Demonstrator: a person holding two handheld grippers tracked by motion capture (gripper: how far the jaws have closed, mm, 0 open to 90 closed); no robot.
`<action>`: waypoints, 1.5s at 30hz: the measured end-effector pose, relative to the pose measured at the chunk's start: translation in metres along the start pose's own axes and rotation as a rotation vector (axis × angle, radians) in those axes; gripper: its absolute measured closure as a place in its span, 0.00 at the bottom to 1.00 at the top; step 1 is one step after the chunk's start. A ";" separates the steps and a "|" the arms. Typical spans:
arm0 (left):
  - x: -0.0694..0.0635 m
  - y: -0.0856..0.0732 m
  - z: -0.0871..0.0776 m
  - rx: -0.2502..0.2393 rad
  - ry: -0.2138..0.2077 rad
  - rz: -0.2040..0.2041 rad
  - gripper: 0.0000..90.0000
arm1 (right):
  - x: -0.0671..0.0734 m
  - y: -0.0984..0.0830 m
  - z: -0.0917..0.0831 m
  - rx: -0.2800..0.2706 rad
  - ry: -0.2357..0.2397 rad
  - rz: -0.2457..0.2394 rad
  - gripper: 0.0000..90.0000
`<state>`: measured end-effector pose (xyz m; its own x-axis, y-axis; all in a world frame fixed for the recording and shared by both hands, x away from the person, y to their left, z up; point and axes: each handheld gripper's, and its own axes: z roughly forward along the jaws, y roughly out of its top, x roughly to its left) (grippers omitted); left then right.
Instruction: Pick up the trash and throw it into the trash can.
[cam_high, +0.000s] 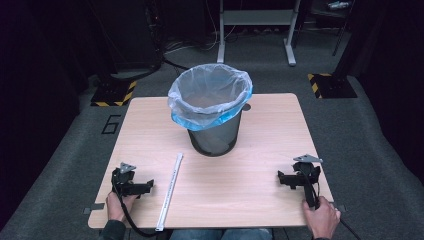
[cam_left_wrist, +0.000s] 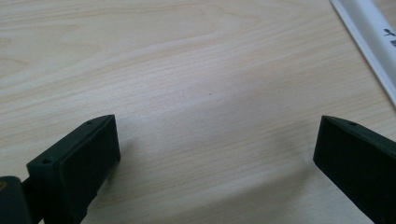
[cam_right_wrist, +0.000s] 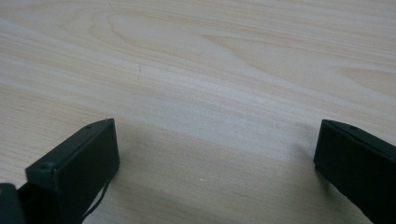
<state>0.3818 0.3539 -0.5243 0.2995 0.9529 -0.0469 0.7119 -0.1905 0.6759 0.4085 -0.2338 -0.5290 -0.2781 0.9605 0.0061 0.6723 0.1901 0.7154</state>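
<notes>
Two grippers rest low on the wooden table (cam_high: 260, 190), one at each near corner, each held from behind by a hand. The left gripper (cam_high: 142, 187) has its jaws spread wide, with nothing but bare wood between them; the right gripper (cam_high: 285, 179) is likewise spread and holds nothing. A long white strip (cam_high: 170, 190) lies flat just to the right of the left gripper's fingertips, running away from the person; in the left gripper view its end crosses the upper right corner (cam_left_wrist: 369, 32), beyond the right-hand jaw and apart from it. The waste bin (cam_high: 214, 135), a dark mesh can lined with a clear bag (cam_high: 210, 92) whose blue edge folds over the rim, stands well ahead of both pairs of fingers, between them and nearer the far edge.

Judged from this layout, the step in hand is the left gripper's reach for the strip. To do it well, swing the open jaws to the right until they straddle the strip across its narrow width, somewhere near its middle so it lifts level, then lower until the fingertips nearly touch the wood before closing.

The strip's thickness and material are hard to make out, and dark marks on it in the left gripper view are too blurred to read. The bin's interior is veiled by the bag. The strip's near end reaches the table's front edge, where it is hard to trace.
</notes>
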 end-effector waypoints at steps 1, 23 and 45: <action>-0.002 0.002 -0.001 0.006 -0.006 0.001 0.00 | 0.000 0.000 0.000 0.000 0.000 0.000 0.00; -0.041 0.026 -0.003 0.036 -0.097 0.045 0.05 | -0.001 0.000 0.000 0.002 0.002 -0.005 0.00; -0.076 0.021 0.008 0.123 -0.090 0.125 0.11 | -0.001 0.000 0.000 -0.002 -0.003 0.001 0.00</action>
<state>0.3788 0.2751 -0.5123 0.4422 0.8961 -0.0379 0.7362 -0.3385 0.5861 0.4084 -0.2345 -0.5292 -0.2755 0.9613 0.0048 0.6715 0.1889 0.7165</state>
